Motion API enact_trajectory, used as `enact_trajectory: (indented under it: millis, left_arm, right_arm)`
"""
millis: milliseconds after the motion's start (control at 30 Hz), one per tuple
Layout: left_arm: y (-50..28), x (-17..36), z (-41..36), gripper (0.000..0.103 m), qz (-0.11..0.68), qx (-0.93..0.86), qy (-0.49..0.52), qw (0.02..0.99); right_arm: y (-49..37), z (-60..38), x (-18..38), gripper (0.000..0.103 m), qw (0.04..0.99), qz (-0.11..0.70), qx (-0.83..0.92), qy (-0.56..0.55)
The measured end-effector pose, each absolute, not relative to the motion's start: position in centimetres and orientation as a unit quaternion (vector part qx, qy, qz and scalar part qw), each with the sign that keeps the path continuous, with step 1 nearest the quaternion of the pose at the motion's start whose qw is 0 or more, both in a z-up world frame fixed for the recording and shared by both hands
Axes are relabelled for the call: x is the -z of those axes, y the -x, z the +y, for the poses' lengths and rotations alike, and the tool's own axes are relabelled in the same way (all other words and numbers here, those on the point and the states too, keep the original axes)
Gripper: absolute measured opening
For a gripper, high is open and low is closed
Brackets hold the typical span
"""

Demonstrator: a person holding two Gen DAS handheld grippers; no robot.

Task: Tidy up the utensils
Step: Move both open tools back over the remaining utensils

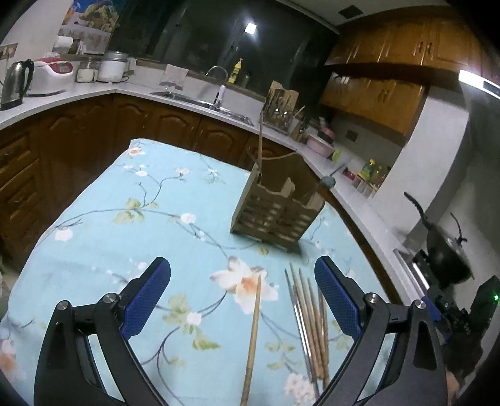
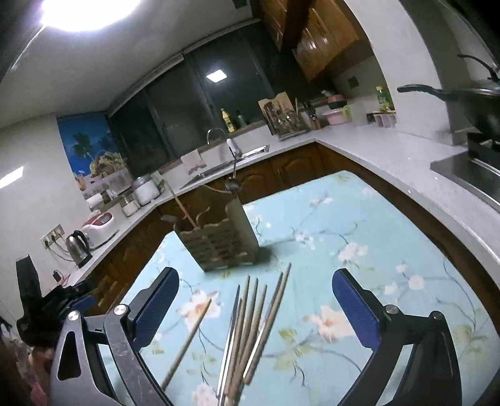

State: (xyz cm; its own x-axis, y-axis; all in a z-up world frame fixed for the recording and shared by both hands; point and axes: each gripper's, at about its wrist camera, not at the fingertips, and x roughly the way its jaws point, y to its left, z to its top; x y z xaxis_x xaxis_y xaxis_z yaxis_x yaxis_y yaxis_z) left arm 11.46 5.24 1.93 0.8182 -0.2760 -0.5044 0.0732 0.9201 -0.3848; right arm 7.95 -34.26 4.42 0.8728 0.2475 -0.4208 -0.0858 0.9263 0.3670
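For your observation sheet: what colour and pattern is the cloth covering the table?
Light blue tablecloth printed with white blossoms on branches; clearest in the left wrist view.

Dim kitchen, colours cool and noisy. Right wrist view: ceiling lamp (image 2: 84, 12) blown out at 11 o'clock, flaring white over the ceiling. Both views: small square light reflection (image 1: 250, 28) in the dark window. Bright strip light (image 1: 478, 81) at 2 o'clock in the left wrist view. Heavy fisheye bend, black vignette at the corners. Motion blur on the chopsticks (image 2: 250, 331) and utensil holder (image 2: 218, 243). Short soft shadow at the holder's base on the tabletop (image 1: 109, 218).
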Motion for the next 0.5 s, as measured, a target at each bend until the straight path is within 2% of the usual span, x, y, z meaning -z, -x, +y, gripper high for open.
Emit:
enact_trajectory:
  millis: [500]
  left_arm:
    - [-11.0, -1.1, 4.2, 0.095, 0.306, 0.089, 0.139, 0.938]
  right_arm:
    - [-8.0, -33.5, -4.5, 0.100, 0.952, 0.245, -0.093, -0.155]
